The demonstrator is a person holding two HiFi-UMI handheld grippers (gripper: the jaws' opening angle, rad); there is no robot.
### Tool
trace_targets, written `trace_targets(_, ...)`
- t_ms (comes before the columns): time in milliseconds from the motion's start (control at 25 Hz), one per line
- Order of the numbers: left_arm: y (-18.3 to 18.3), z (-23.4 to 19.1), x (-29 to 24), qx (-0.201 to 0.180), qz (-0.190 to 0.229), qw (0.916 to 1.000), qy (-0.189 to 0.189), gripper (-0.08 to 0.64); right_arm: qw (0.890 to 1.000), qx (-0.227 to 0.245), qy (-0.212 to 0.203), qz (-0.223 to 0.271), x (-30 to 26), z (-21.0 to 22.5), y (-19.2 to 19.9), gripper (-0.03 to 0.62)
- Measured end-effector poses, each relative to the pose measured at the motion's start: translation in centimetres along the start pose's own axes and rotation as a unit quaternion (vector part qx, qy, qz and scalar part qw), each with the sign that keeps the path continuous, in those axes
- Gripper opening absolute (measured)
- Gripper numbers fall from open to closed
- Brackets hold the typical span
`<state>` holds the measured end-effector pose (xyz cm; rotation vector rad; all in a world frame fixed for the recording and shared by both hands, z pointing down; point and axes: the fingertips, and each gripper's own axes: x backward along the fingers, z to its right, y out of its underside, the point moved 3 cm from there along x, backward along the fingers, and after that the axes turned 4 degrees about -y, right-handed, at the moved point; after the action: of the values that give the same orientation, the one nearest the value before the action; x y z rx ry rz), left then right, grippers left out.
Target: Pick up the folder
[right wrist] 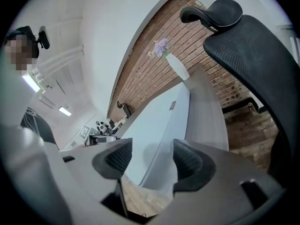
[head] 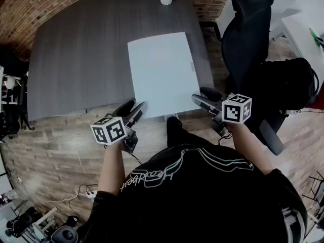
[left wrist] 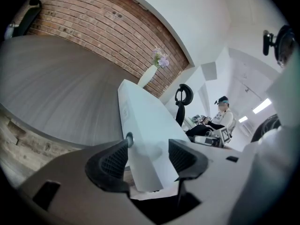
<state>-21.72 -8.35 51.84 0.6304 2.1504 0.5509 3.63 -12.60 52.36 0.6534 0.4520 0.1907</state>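
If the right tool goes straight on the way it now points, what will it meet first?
The folder. Its near corner lies between the open jaws of the right tool, so going on would probably push that corner deeper in.

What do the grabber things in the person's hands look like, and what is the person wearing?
The left gripper and right gripper are dark grey, each with two curved jaws lined with bumpy black pads. Each carries a white cube with black square markers. A thin black cable hangs under the left one. The person wears a black top with white print.
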Motion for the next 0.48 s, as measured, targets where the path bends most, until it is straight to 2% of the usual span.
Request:
trace_targets(240, 2.1, 0.0, 0.0, 0.026, -0.019, 0.9989, 0.035, 0.321, 0.999, -0.043, -0.018, -0.020, 0.6, 0.2, 2.7, 0.243)
trace_targets(480, 3.1, -0.3, -0.6, 0.057, -0.032, 0.9960, 0.061, 0.341, 0.995, -0.082, -0.042, -0.022, 0.2, 1.0, 3.4, 0.255)
